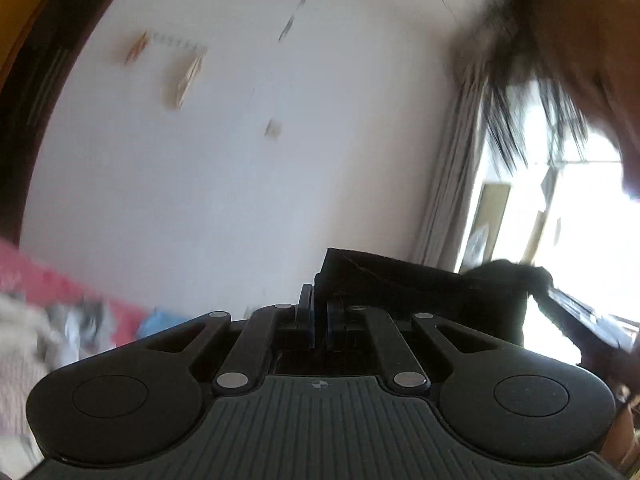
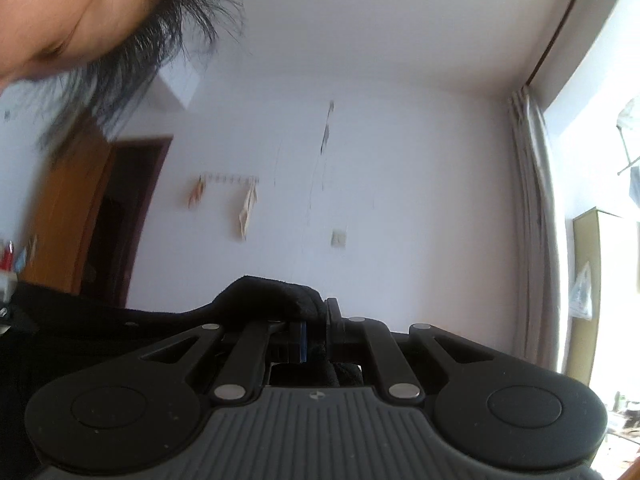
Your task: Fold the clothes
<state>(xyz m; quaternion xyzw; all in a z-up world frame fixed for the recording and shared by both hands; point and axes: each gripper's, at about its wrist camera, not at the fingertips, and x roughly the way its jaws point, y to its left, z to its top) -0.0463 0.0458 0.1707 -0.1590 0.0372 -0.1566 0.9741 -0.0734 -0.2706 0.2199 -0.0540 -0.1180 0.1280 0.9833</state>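
- Garment: black cloth [image 1: 400, 280] held up in the air betw both grippers, well above any surface; no worktop in either view, only wall, door, curtain.
- Left hand-held gripper [image 1: 319, 322]: jaws nearly together w/ a corner of the black cloth pinched betw the blue pads; fabric runs off to the right toward the other gripper.
- Right hand-held gripper [image 2: 316, 332]: jaws pressed on a bunched fold of the same cloth [image 2: 276, 296], which drapes off to the left.
- Both cams tilted upward at the wall; person's hair [image 2: 132, 52] close above, left view blurred, so prob. mid-swing.
- Bed or pile w/ pink, grey and white fabrics [image 1: 36, 312] at lower left of left view, blurred; can't tell what lies there.
- Step, as I judge: cloth lifted by two points to spread or shake it out, or to carry one edge over for a fold; pics fit either.
- Next calls for: keep both pinches firm, keep the span taut and even, lower onto a flat spot w/o bunching.
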